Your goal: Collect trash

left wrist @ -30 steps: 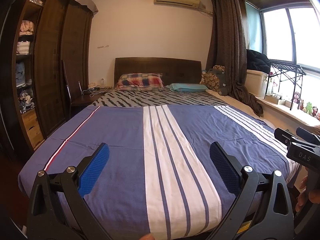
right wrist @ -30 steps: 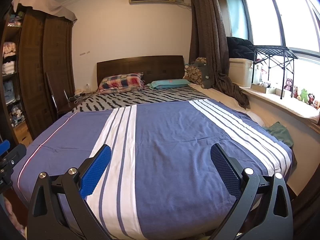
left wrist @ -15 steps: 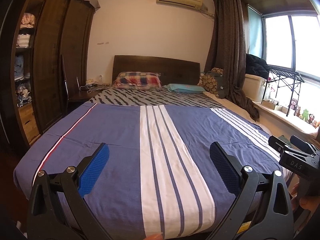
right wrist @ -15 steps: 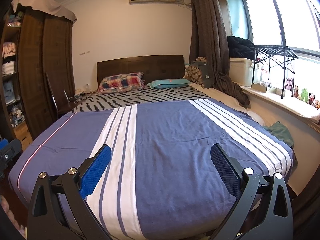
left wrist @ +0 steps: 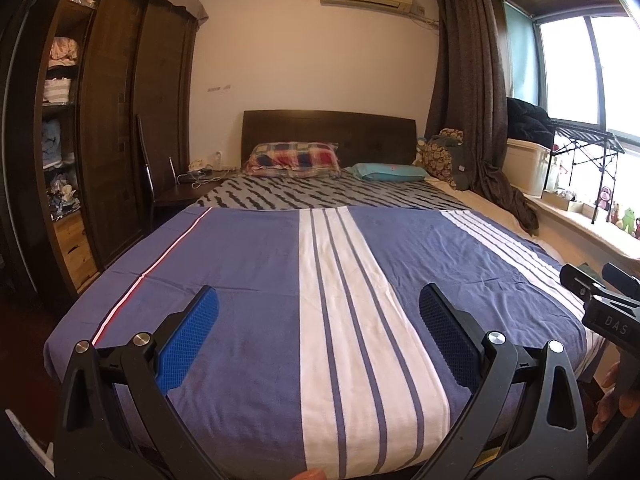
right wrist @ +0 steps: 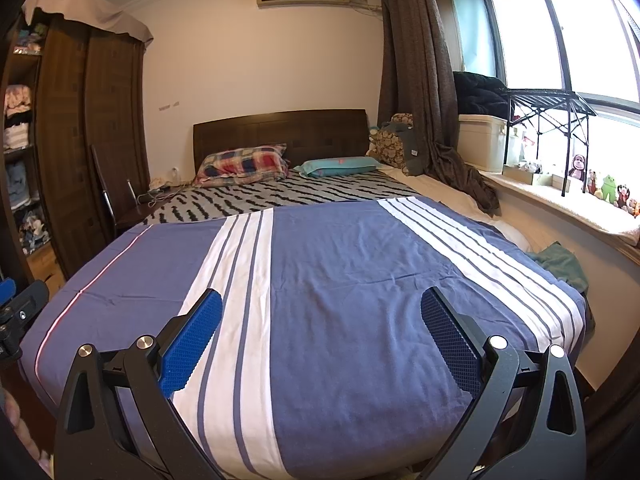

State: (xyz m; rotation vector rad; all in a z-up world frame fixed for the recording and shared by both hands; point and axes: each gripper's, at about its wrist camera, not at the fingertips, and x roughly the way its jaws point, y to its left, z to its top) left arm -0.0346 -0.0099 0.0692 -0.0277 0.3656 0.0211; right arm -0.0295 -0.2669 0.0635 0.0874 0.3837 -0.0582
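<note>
Both tools are held over the foot edge of the bed (left wrist: pixel 248 264). The left tool (left wrist: pixel 318 334) is wide open, with nothing between its blue pads (left wrist: pixel 186 346). The right tool (right wrist: pixel 320 334) is wide open too, and holds nothing.

The blue cover (right wrist: pixel 340 280) with white stripes lies flat and bare, with lots of room above it. The bed's left edge, at 9 o'clock, runs beside a dark wardrobe (left wrist: pixel 116 120). At 3 o'clock the bed meets a window ledge (right wrist: pixel 560 208) with small toys on it.

I cannot see any trash on the bed.

Only the right view shows a green cloth (right wrist: pixel 560 264) at 3 o'clock, lying at the bed's right edge. The left view shows the right tool's black body at 3 o'clock. At 12 o'clock lie a checked pillow (left wrist: pixel 294 158) and a teal pillow (left wrist: pixel 384 171).
</note>
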